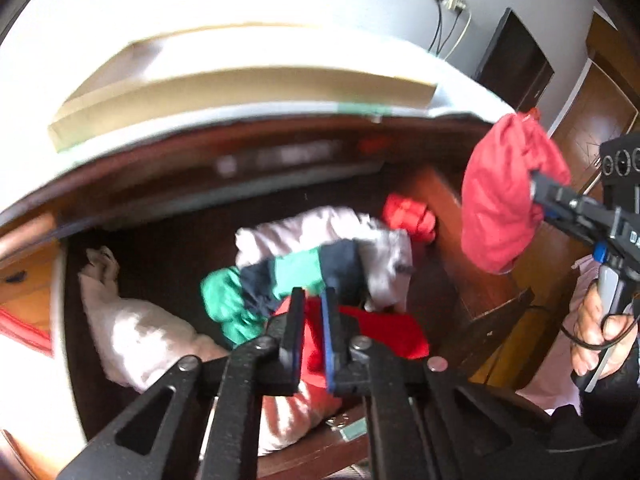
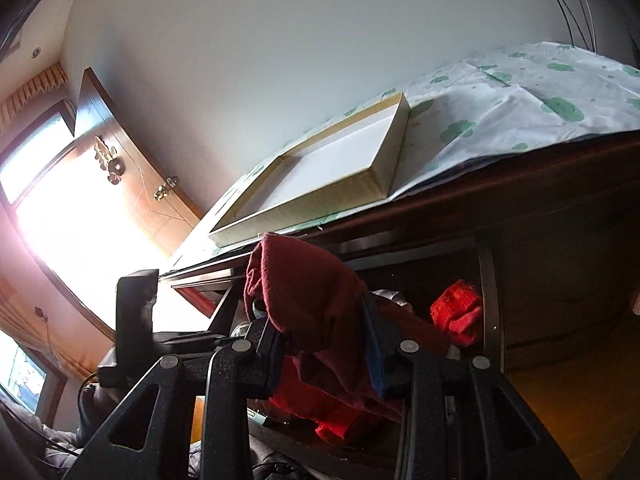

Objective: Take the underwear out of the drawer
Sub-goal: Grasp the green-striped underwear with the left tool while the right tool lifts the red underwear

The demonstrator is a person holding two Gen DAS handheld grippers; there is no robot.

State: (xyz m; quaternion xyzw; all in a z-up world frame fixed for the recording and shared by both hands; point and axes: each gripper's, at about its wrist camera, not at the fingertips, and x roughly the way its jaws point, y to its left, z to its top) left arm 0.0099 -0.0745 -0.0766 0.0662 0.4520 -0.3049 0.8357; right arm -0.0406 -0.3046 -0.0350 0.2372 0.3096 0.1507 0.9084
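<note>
Left wrist view: the left tongs [image 1: 314, 304] point down into the open dark wooden drawer [image 1: 460, 216], their black arms drawn narrow with a fold of bright red cloth [image 1: 384, 332] between them; whether the pads actually pinch it cannot be told. Around them lie a green-and-navy garment [image 1: 296, 272], a pale grey folded garment [image 1: 316, 228], a white crumpled cloth [image 1: 136, 336] and a small red knitted piece [image 1: 410, 216]. At right, above the drawer's side, the right tongs [image 1: 538, 196] hold a red underwear garment [image 1: 500, 196] hanging clear of the drawer; a hand [image 1: 600, 328] grips the handle.

Right wrist view: the right tongs [image 2: 320, 344] clamp the same underwear, dark red here, which drapes over both arms. Behind, a shallow beige cardboard box lid [image 2: 320, 168] lies on a white green-spotted cloth [image 2: 520, 104] covering the desk.
</note>
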